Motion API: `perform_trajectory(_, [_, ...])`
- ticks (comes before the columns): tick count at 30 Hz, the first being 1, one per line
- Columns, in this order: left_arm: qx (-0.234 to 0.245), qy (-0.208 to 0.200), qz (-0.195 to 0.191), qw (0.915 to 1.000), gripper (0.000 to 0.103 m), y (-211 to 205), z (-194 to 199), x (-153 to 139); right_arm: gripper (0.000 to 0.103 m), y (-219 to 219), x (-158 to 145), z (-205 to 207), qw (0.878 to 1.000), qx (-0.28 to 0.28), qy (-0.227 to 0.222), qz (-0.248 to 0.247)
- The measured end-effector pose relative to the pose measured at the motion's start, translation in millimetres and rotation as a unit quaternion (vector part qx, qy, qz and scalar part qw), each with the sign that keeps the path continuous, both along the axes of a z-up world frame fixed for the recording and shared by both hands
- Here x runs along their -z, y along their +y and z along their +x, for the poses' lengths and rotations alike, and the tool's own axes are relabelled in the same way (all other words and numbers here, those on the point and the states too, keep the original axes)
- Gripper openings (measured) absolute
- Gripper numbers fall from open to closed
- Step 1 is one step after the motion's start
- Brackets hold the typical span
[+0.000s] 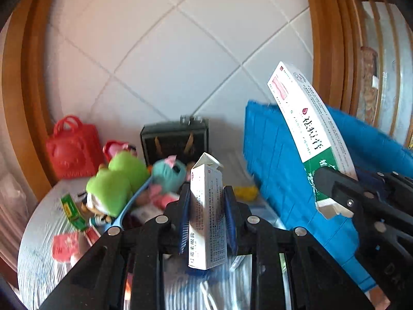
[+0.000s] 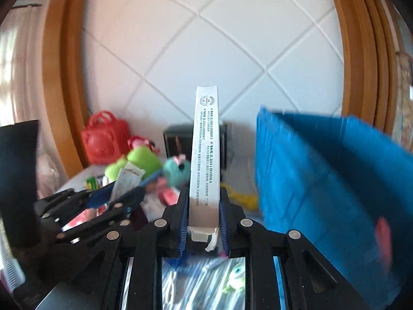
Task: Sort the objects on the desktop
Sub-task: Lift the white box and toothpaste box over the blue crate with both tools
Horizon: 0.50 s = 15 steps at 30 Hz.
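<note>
My left gripper [image 1: 207, 206] is shut on a small white medicine box [image 1: 207, 219] with an open top flap, held upright above the table. My right gripper [image 2: 204, 214] is shut on a long white-and-green ointment box [image 2: 205, 149], also held upright; this box also shows at the right of the left wrist view [image 1: 309, 131]. The left gripper shows at the left of the right wrist view [image 2: 124, 193], holding its box. A blue bin [image 2: 330, 180] stands just right of both grippers, and also shows in the left wrist view [image 1: 284, 170].
On the round table [image 1: 44, 237] lie a green plush [image 1: 118, 180], a teal plush [image 1: 167, 173], a red bag [image 1: 72, 149], a dark box [image 1: 175, 139], a small green box [image 1: 72, 209], a red packet [image 1: 65, 245] and a yellow item [image 1: 246, 192]. A tiled wall is behind.
</note>
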<state>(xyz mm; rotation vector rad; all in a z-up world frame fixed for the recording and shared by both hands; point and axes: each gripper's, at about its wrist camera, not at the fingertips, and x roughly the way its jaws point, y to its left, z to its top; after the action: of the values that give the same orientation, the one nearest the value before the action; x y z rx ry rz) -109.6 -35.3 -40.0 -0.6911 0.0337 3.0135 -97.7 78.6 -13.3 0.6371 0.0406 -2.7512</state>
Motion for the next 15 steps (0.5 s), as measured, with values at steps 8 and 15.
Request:
perform_trajectory(8, [0.051,0.015,0.034,0.9980,0.024,94.3,-28.1,-72.1,0.021,83.3,-80.5,-4.1,0.997,0.043,0.051,0.041])
perform_trajectory(15, [0.061,-0.028,0.036,0.9971,0.024,206.4,-73.6,-107.3,0.021,184.7,-106.3,-62.4,0.992,0.094,0.032,0.074])
